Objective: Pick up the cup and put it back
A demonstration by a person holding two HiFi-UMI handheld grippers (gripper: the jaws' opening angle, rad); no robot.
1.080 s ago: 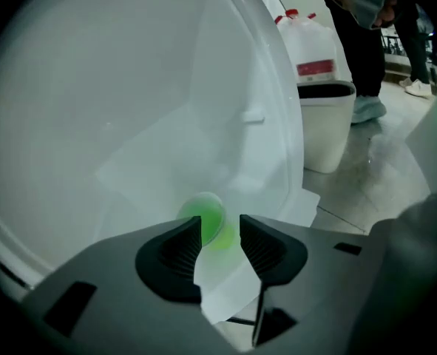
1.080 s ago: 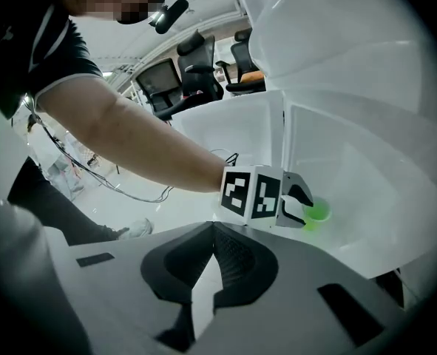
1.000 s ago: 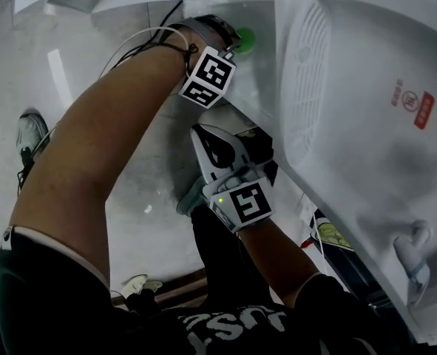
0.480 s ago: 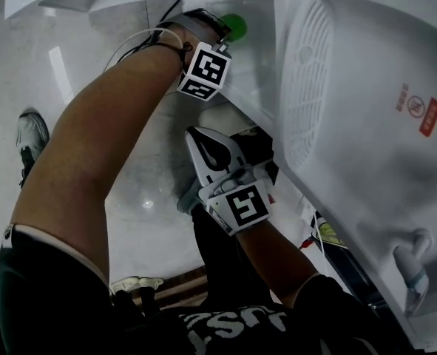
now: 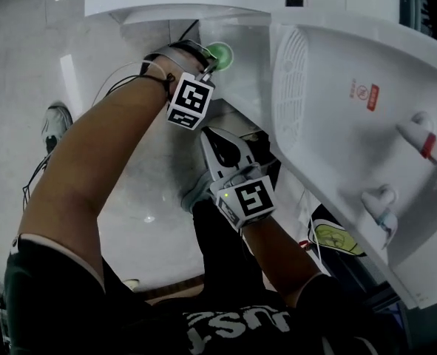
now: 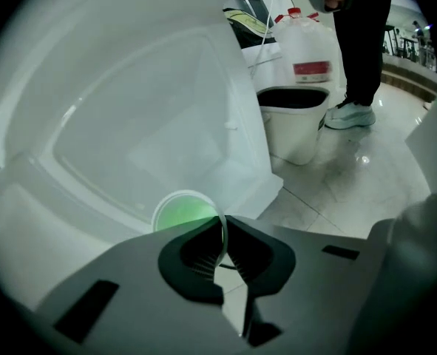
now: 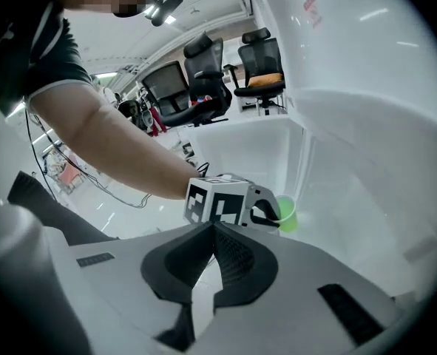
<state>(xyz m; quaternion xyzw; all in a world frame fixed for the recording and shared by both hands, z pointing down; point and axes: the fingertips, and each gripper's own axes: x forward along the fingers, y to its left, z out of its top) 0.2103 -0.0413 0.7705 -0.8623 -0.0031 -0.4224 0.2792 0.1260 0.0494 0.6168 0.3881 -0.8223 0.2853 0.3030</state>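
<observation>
Left gripper view alone: rim-pinched cup (image 6: 180, 214)

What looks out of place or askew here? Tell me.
Nothing spilled or damaged. One oddity: the green cup is held by just its rim, pinched in the left tongs inside the white dispenser; the right tongs are shut, empty.

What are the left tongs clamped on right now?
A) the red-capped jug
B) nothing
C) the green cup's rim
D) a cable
C: in the left gripper view the left tongs are closed on the thin wall of the green cup at its rim.
</observation>
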